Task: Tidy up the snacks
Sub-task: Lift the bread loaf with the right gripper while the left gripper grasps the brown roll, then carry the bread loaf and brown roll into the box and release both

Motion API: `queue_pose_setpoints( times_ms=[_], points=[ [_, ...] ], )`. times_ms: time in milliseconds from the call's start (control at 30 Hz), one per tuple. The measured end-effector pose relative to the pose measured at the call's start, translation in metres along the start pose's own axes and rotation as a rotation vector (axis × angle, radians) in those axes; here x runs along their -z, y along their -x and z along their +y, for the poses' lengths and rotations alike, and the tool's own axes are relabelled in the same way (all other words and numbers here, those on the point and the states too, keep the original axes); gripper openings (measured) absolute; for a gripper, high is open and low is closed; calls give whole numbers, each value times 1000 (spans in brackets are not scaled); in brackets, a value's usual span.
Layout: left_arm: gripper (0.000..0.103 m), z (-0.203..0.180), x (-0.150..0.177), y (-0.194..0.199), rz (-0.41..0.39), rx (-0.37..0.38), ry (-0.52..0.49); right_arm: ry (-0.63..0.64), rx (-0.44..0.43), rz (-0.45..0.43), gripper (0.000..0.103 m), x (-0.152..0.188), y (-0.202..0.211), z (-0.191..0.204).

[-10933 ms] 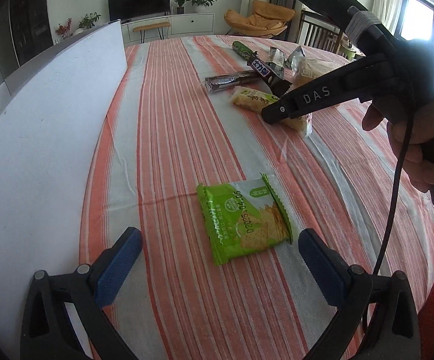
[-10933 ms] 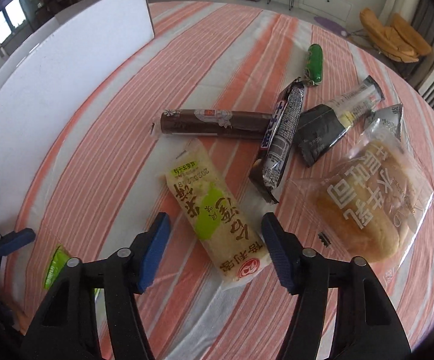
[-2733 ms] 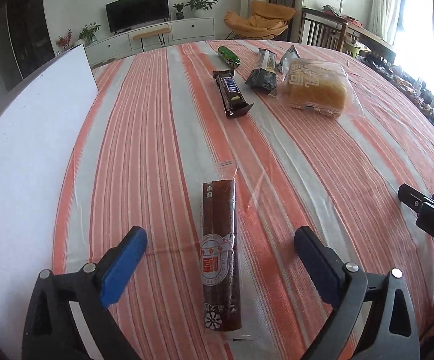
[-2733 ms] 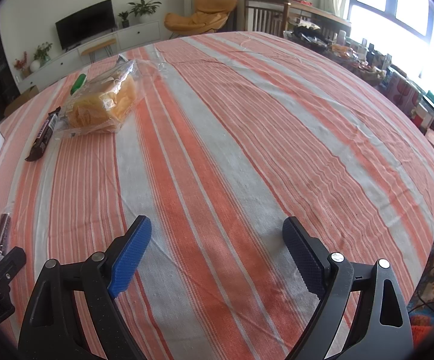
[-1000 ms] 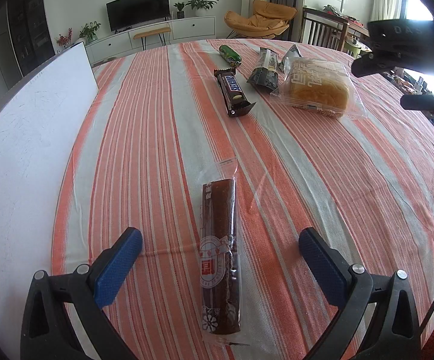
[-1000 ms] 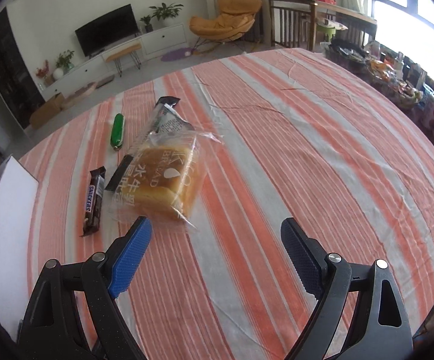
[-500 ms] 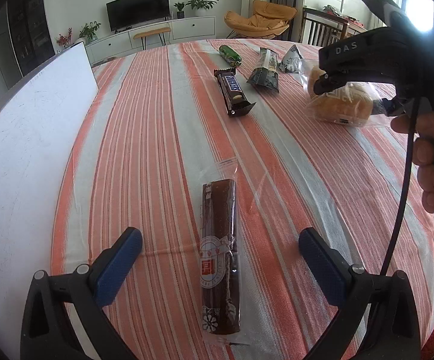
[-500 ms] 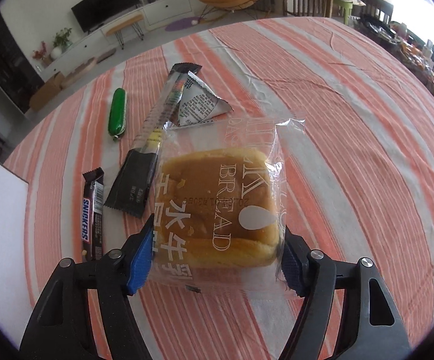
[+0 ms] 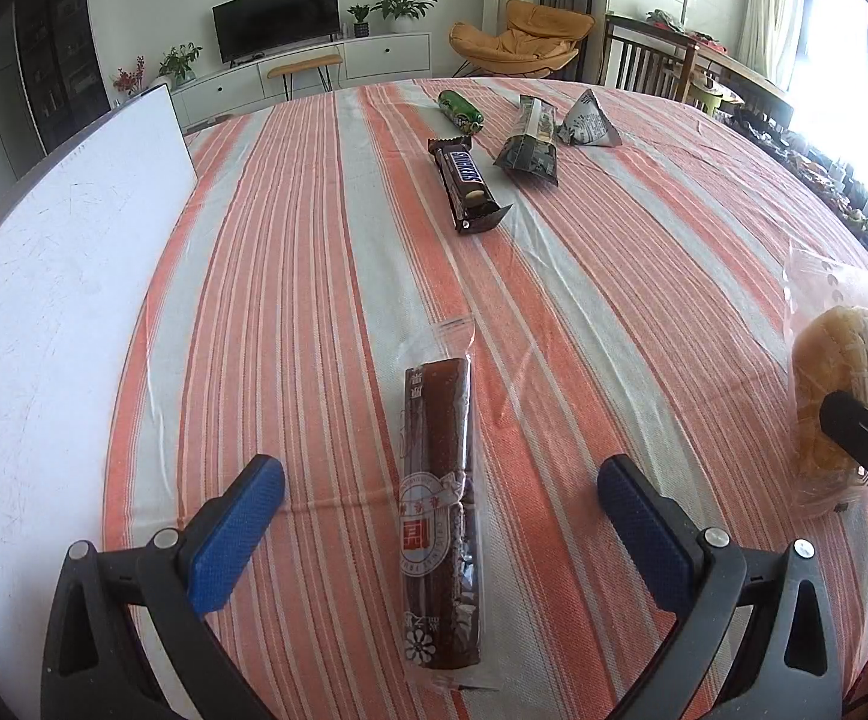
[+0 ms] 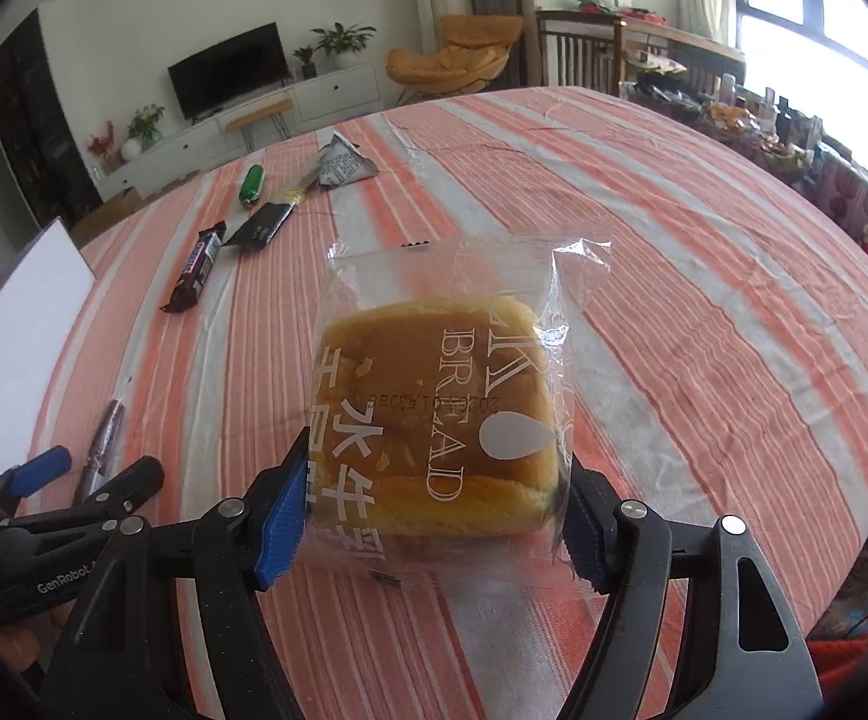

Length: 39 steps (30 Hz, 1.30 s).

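Gripping the Bread Packet by Its Sides

Pinching the square golden bread loaf in its clear plastic wrapper [image 10: 434,414], the right gripper [image 10: 431,525] presses its blue pads on both near sides, apparently lifted off the orange-striped tablecloth [image 10: 703,312]. Soft, light and crushable; slippery film. The left gripper [image 9: 439,504] stands spread over the brown bar.

Daylight floods in from the window [image 10: 817,30], blown out to white glare; the striped tablecloth [image 10: 703,276] bulges under fisheye distortion, with dark vignetted corners.

Television [image 9: 276,17], orange armchair [image 9: 517,39], white board [image 9: 44,276]
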State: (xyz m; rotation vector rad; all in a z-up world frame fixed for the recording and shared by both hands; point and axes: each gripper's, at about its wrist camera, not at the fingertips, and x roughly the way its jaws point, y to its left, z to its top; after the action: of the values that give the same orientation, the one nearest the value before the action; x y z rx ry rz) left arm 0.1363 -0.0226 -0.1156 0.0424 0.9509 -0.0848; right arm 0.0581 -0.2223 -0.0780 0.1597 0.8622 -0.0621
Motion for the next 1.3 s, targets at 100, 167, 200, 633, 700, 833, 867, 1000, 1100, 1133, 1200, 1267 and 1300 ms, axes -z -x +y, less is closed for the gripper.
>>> queue_pose_setpoints(
  times_ms=[100, 167, 200, 633, 700, 833, 867, 1000, 1100, 1133, 1200, 1267, 1300],
  points=[
    [103, 0, 0, 0, 0, 0, 0, 24, 18, -3, 75, 0, -4, 1],
    [103, 0, 0, 0, 0, 0, 0, 22, 25, -6, 76, 0, -5, 1],
    [103, 0, 0, 0, 0, 0, 0, 26, 38, -8, 77, 2, -5, 2],
    [103, 0, 1, 0, 4, -6, 4, -11, 45, 44, 87, 5, -18, -6],
    [103, -1, 0, 1, 45, -14, 6, -10, 56, 41, 86, 6, -17, -5],
    [83, -7, 9, 12, 29, 0, 5, -23, 53, -26, 86, 4, -3, -7],
    [54, -9, 11, 17, 7, 5, -11, -27, 38, -49, 85, 3, 1, -8],
    [18, -4, 14, 28, 24, 51, 32, -72, -69, -67, 71, 2, 9, -16],
    [18, 12, 19, 46, 23, 167, 150, -150, -206, -93, 71, 2, 19, -29],
    [18, 14, 21, 55, 13, 190, 163, -178, -263, -107, 71, 2, 24, -34],
    [18, 15, 25, 76, -8, 237, 168, -226, -353, -114, 71, 5, 28, -42],
    [18, 15, 29, 100, -24, 298, 175, -268, -394, -81, 71, 7, 23, -46],
    [18, 17, 31, 113, -31, 330, 179, -285, -392, -65, 71, 8, 19, -47]
  ],
)
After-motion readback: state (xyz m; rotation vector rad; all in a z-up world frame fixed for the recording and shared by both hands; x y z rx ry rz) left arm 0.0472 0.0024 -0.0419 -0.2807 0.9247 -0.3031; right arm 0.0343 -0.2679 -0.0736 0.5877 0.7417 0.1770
